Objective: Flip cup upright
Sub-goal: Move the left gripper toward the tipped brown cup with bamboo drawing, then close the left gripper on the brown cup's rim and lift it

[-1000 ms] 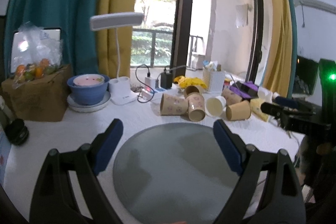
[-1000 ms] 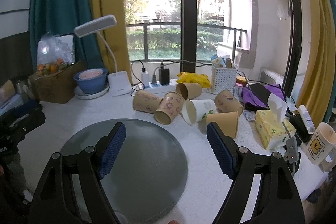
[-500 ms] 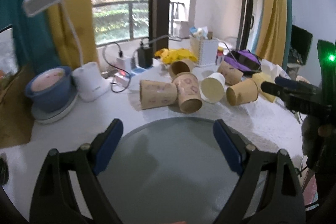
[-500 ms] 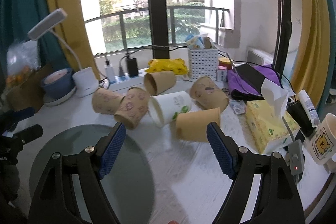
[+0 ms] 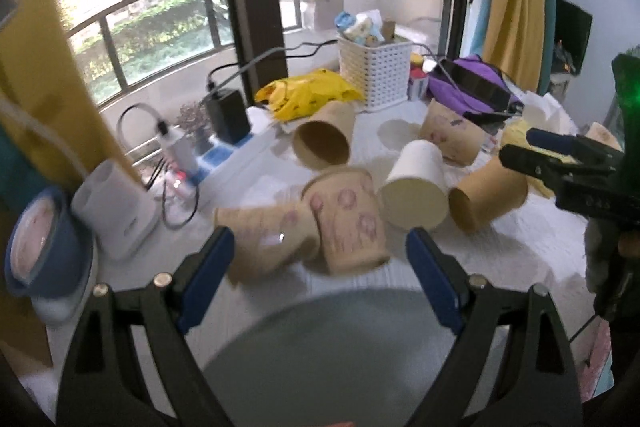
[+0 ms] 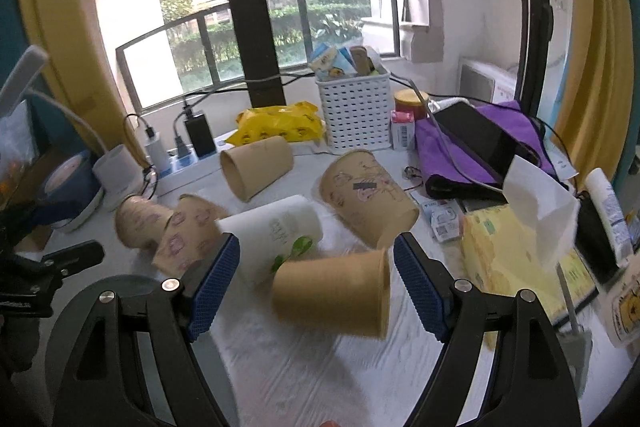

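Several paper cups lie on their sides on the white table. In the left wrist view my left gripper (image 5: 320,267) is open, with a pink-printed brown cup (image 5: 348,221) just beyond its fingertips and another printed cup (image 5: 266,237) beside it. In the right wrist view my right gripper (image 6: 316,277) is open around a plain brown cup (image 6: 334,297) that lies on its side between the fingertips, untouched. A white cup (image 6: 276,239) lies behind it. The right gripper also shows in the left wrist view (image 5: 560,163).
A round grey mat (image 5: 332,359) lies at the near edge. A white basket (image 6: 354,111), yellow bag (image 6: 276,123), purple cloth with a tablet (image 6: 476,147), tissue box (image 6: 520,247), lamp base (image 5: 114,207) and blue bowl (image 5: 36,247) ring the cups.
Both grippers have moved forward and closer to the cups. The plain brown cup now lies between the right fingertips; the printed cups are just ahead of the left ones.
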Demonstrator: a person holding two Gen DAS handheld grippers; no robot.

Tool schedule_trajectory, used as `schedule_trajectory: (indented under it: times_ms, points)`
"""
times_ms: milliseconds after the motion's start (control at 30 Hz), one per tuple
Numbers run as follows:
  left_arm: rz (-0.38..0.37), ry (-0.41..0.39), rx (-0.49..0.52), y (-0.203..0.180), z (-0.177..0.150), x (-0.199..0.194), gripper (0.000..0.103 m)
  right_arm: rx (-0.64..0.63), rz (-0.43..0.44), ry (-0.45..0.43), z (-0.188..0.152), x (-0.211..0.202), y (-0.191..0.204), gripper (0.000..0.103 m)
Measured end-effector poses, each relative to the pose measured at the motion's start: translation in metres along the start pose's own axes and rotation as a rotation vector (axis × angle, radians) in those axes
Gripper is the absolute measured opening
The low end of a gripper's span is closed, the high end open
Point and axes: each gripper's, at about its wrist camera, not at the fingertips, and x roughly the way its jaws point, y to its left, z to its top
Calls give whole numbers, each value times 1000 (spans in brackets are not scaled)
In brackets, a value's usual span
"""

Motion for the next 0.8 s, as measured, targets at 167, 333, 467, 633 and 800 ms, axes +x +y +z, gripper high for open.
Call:
schedule_trajectory:
  times_ms: [167,333,467,633,800]
  points:
    - [-18,42,39,-5,37,34,89,36,8,20,15,24,-15,82]
    - [-32,124,64,-3,72,78,89,77,2,60,28,49,-30,82]
    - [-20,172,96,-4,86,106,89,91,9,70,35,65,-36,82]
    - [-14,246,143,-3,104,146,89,109,37,84,35,80,-40,82]
    - [-11,338,173,-5,109,182,89,123,50,76,37,81,-45,82]
